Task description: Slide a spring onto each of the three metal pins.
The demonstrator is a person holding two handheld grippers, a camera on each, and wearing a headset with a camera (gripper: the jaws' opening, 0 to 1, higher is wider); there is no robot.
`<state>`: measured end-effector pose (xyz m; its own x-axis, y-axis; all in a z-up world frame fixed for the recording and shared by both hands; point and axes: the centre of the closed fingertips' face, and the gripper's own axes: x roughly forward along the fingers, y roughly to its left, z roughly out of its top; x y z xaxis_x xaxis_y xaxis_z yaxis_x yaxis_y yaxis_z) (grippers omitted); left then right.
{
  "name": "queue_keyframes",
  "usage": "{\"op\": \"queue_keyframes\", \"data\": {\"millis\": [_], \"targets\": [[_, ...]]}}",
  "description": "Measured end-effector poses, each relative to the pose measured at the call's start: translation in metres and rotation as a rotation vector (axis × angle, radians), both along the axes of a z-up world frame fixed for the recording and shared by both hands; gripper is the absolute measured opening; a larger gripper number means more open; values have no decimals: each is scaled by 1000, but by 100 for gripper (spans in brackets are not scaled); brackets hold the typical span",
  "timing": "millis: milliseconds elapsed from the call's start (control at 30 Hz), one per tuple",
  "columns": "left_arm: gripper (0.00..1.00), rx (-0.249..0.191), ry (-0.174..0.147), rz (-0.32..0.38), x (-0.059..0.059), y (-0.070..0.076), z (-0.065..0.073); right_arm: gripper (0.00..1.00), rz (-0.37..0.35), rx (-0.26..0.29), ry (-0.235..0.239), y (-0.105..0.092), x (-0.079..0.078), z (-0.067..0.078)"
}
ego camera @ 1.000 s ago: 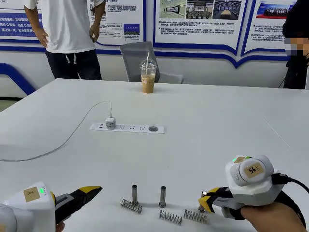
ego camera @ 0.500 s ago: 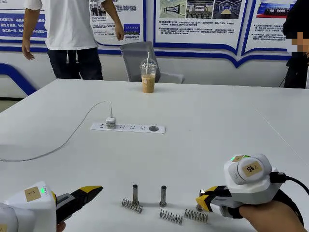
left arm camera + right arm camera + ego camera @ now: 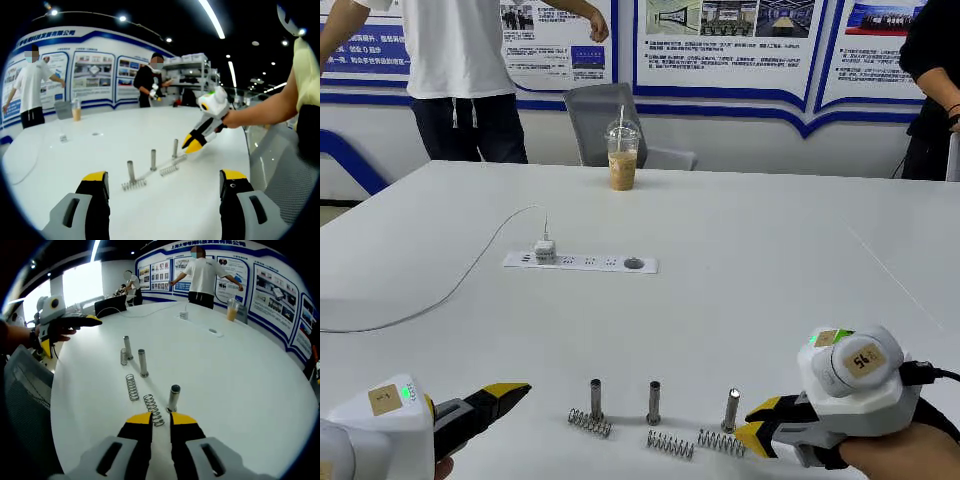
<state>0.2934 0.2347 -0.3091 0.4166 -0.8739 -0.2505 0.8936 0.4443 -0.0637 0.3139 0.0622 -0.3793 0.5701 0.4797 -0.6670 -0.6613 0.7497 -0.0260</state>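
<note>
- Worktop (image 3: 750,250): white and broad. The task pieces stand in a row at its 6 o'clock edge in the head view.
- Left gripper (image 3: 517,391): at 7 o'clock, well apart from the row. Its own view shows the fingers (image 3: 95,181) spread wide and empty, a spread that the side-on head view hides.
- Right gripper (image 3: 757,422): at 5 o'clock, tips low beside the right-hand pieces. Its fingers (image 3: 140,419) are a narrow gap apart. In the right gripper view the near end of the right spring (image 3: 721,441) sits at that gap. Whether it is pinched cannot be told.
- Power strip (image 3: 580,263) and iced drink cup (image 3: 621,157): toward 12 o'clock, well apart from the work.
- Pins: three, metal, upright and bare. They are the left pin (image 3: 596,397), middle pin (image 3: 654,401) and right pin (image 3: 731,409).
- Springs: three, lying flat, none yet on a pin.
  - The left spring (image 3: 590,423) lies at 6 o'clock of its pin.
  - The middle spring (image 3: 670,446) lies at 5 o'clock of its pin.
  - The right spring lies at 6–7 o'clock of its pin, just beside it.
- Step in hand, as judged: taking up the right spring.
  - Grip lightly near one end so the coils keep their shape and the bore stays clear.
  - Tip the spring upright and centre it over the pin top before letting it go.
</note>
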Motion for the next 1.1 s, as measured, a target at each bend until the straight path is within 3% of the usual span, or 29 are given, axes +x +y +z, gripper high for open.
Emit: {"op": "queue_keyframes", "data": {"millis": [500, 733, 1100], "targets": [[92, 5, 10, 0, 0, 1, -4, 15, 128, -17, 26, 6, -1, -17], [92, 9, 16, -6, -2, -2, -6, 14, 142, -25, 43, 4, -2, -24], [92, 24, 18, -40, -6, -9, -8, 12, 151, -32, 22, 4, -5, -20]]}}
